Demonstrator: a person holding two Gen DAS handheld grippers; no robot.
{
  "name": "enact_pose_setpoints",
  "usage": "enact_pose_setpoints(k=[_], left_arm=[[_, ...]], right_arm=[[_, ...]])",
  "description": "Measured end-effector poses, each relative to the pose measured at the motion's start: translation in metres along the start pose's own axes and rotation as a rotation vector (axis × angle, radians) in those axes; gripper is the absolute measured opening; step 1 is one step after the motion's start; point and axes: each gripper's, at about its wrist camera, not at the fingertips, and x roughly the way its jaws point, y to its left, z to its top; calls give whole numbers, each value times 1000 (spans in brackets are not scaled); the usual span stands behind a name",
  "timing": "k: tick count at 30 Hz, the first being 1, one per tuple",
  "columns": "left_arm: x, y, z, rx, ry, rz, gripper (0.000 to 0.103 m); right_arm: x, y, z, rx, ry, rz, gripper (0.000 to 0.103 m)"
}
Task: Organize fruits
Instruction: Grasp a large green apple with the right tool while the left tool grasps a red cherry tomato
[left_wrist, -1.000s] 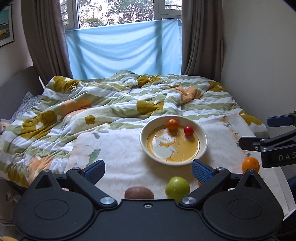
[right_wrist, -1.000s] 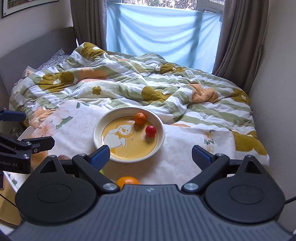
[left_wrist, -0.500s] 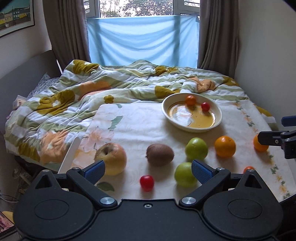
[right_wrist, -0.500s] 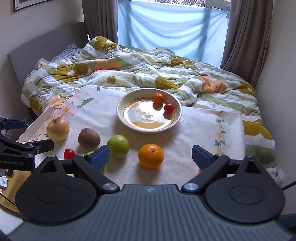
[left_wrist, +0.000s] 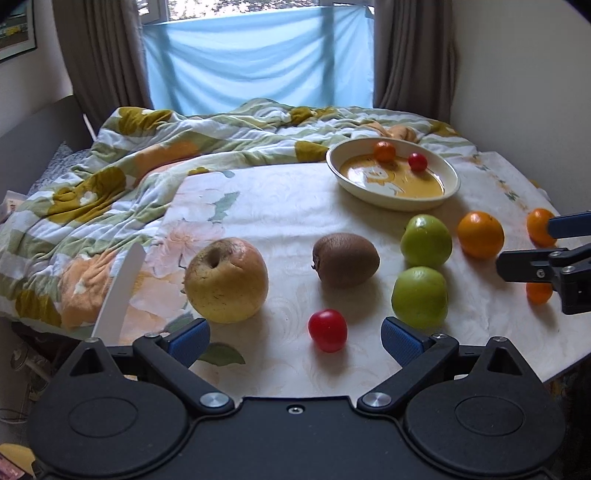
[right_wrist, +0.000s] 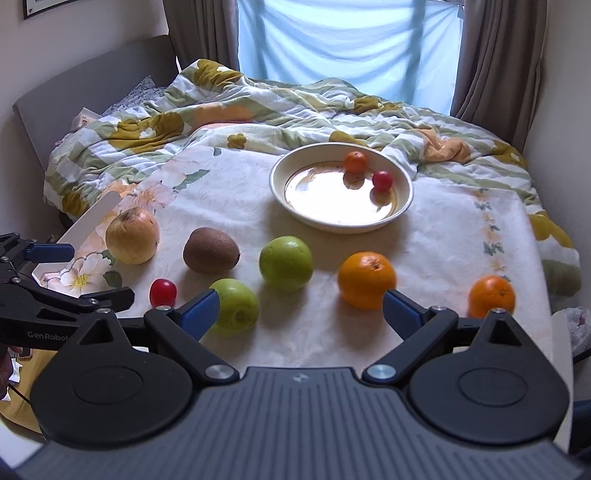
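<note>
A cream bowl (left_wrist: 448, 194) (right_wrist: 404, 199) holds a small orange (right_wrist: 355, 162) and a red tomato (right_wrist: 382, 180). On the cloth in front lie a yellow apple (left_wrist: 226, 279) (right_wrist: 132, 235), a kiwi (left_wrist: 345, 259) (right_wrist: 211, 250), a red tomato (left_wrist: 327, 330) (right_wrist: 163, 291), two green apples (left_wrist: 419, 297) (left_wrist: 426, 241) and oranges (right_wrist: 366, 280) (right_wrist: 492, 291). My left gripper (left_wrist: 293, 339) is open and empty just short of the tomato. My right gripper (right_wrist: 301, 312) is open and empty above the near green apple (right_wrist: 236, 306).
The fruit lies on a floral cloth over a low table (left_wrist: 280, 218) at a bed with a rumpled quilt (right_wrist: 258, 110). A wall is close on the right (left_wrist: 524, 74). A white board edge (left_wrist: 120, 288) sticks up at the table's left.
Both grippers have pulled back and dropped lower, so the whole row of fruit in front of the bowl has come into view. Both jaws stay open.
</note>
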Motion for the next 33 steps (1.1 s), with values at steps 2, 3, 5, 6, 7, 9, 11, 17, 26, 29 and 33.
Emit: enact_pose_setpoints(k=[2, 3, 5, 6, 7, 9, 11, 17, 26, 29, 33], left_arm=[[7, 0, -2, 18, 3, -15, 97], [11, 0, -2, 28, 4, -24, 95], [20, 0, -4, 45, 14, -44, 89], [24, 0, -4, 52, 19, -53, 88], [28, -1, -5, 59, 24, -66, 83], [34, -1, -6, 70, 35, -90, 74], [39, -2, -8, 80, 46, -107, 67], [50, -5, -9, 85, 69, -136, 43], [52, -6, -10, 84, 67, -145, 33], [52, -6, -10, 81, 68, -141, 33], [51, -5, -11, 73, 70, -135, 33]], right_arm=[[9, 5, -4, 4, 8, 0, 103], [14, 7, -6, 9, 13, 3, 103], [22, 10, -9, 18, 21, 9, 103], [27, 11, -10, 22, 25, 13, 103], [31, 12, -12, 25, 30, 15, 103], [37, 15, -14, 33, 38, 18, 103], [43, 17, -16, 44, 45, 26, 103], [56, 21, -18, 63, 69, 51, 99], [70, 31, -20, 77, 91, 114, 88], [75, 31, -20, 90, 100, 131, 85], [82, 33, -19, 98, 106, 146, 82]])
